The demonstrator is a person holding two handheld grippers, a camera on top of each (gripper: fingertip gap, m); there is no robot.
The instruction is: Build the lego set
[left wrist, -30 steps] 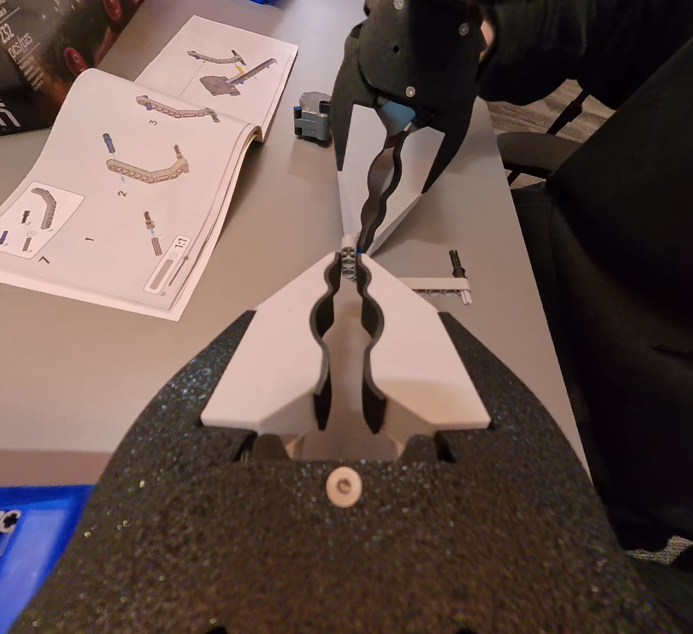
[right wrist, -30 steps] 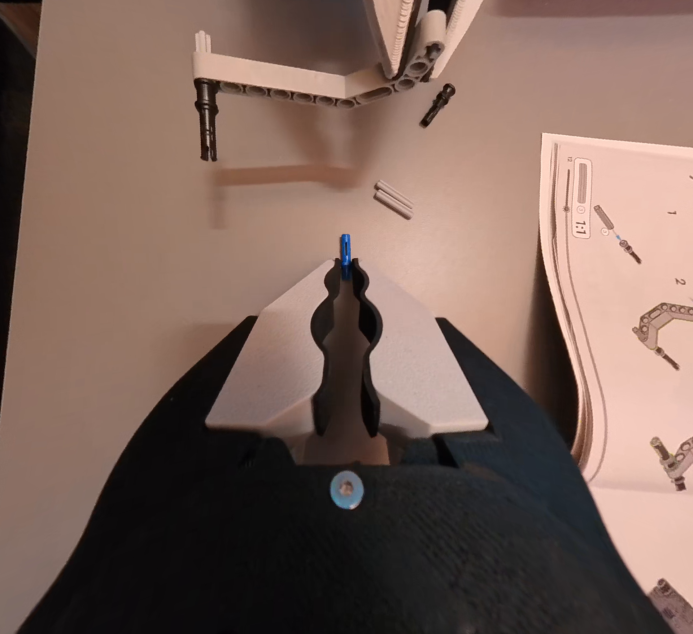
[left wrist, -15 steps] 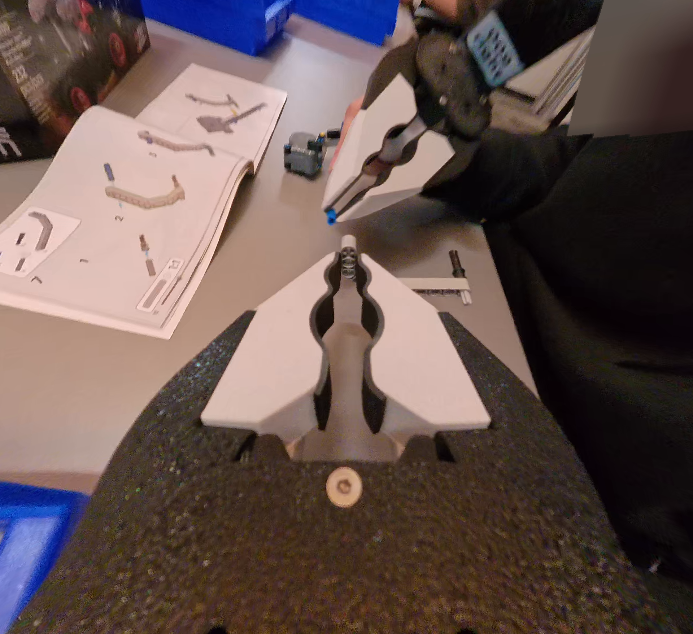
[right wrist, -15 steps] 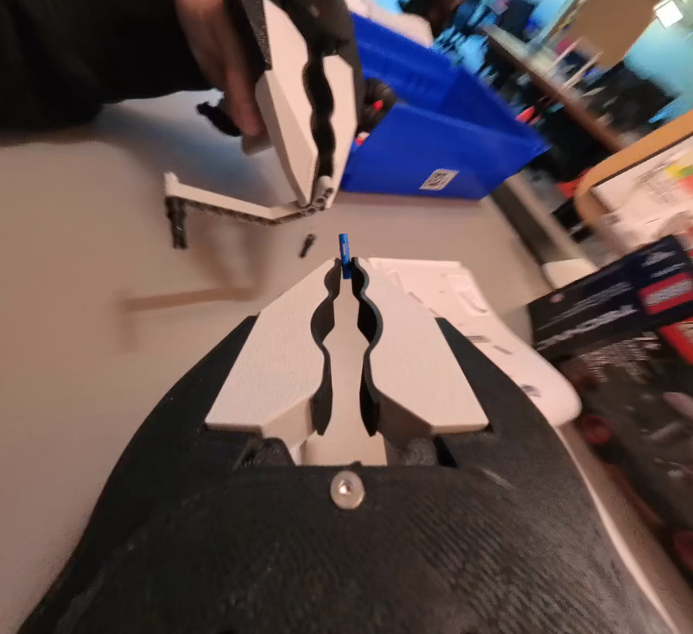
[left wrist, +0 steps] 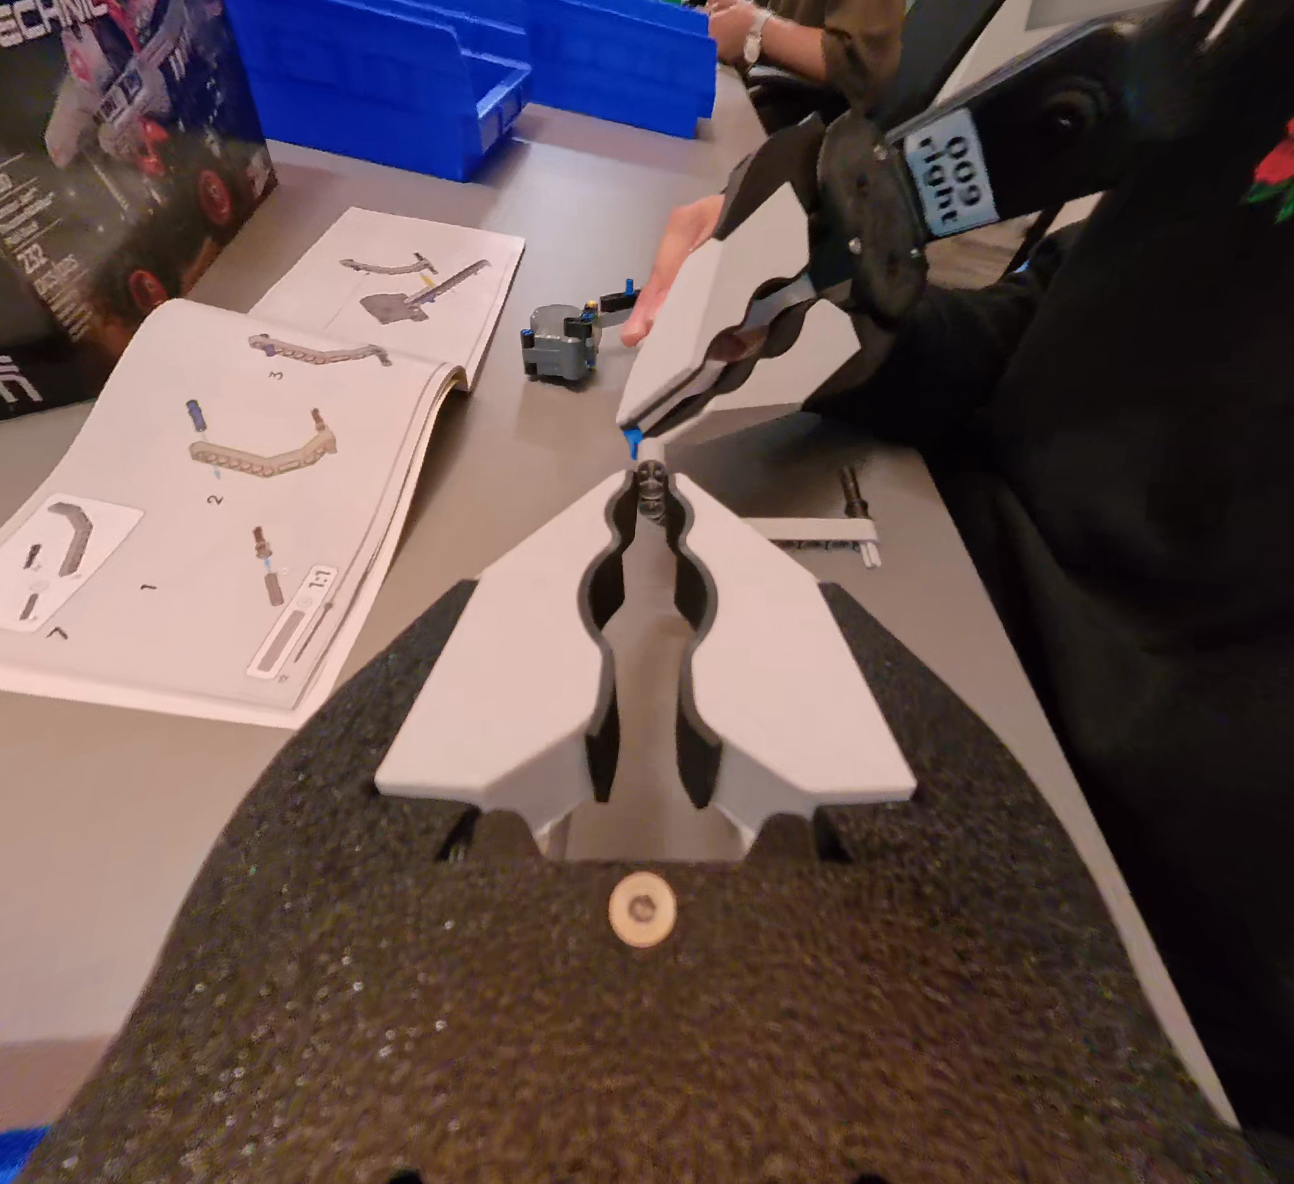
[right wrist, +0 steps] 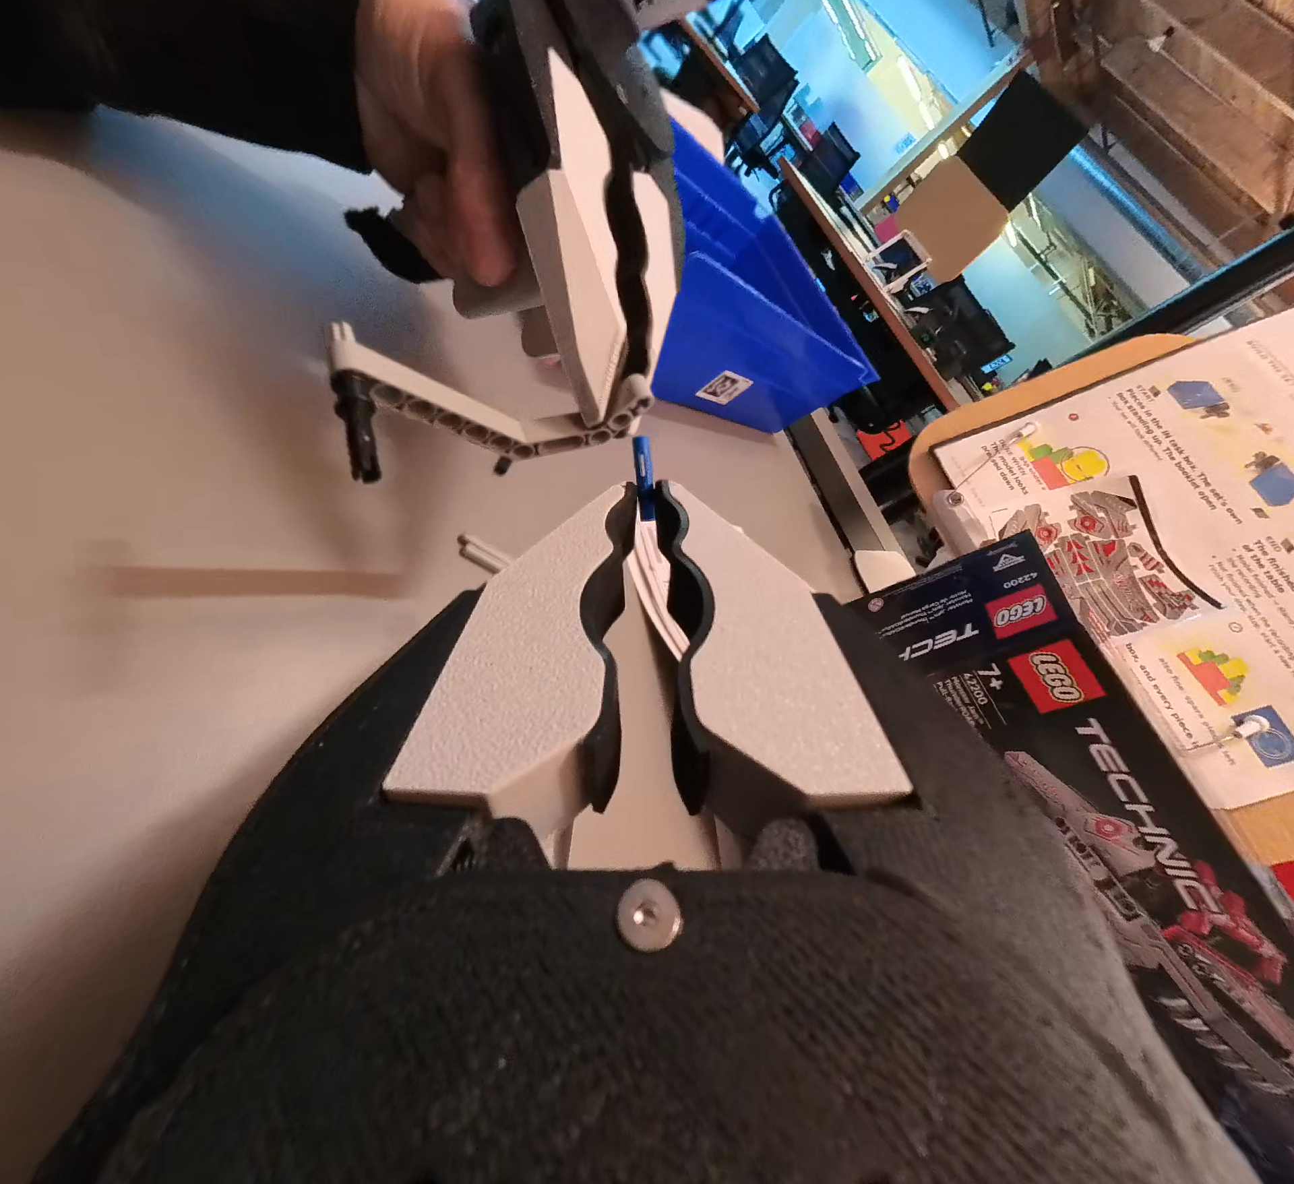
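Observation:
My left gripper (left wrist: 651, 485) is shut on one end of a light grey bent beam (left wrist: 819, 529) and holds it above the table. In the right wrist view the beam (right wrist: 455, 401) runs left from the left gripper (right wrist: 620, 401) to a black pin (right wrist: 360, 429) in its far end. My right gripper (right wrist: 648, 494) is shut on a small blue pin (right wrist: 643, 475). The pin's tip sits just below the beam's gripped end, a small gap apart. In the left wrist view the right gripper (left wrist: 630, 426) comes in from the upper right with the blue pin (left wrist: 634, 442) at its tip.
An open instruction booklet (left wrist: 245, 485), a set box (left wrist: 105, 100) and blue bins (left wrist: 420, 65) lie left and behind. A small grey assembly (left wrist: 560, 345) stands beyond the grippers. A short grey axle (right wrist: 479, 552) and a black pin (right wrist: 501, 466) lie on the table (right wrist: 140, 660). A person's arm (left wrist: 805, 30) shows at the far side. My two grippers' fingertips are within a few centimetres of each other. Left tips and right tips are each some 8 cm from the short grey axle (right wrist: 479, 552).
My right gripper has swung from pointing down at the table to nearly level and brought the blue pin up close to the beam's gripped end. The left gripper still holds the beam.

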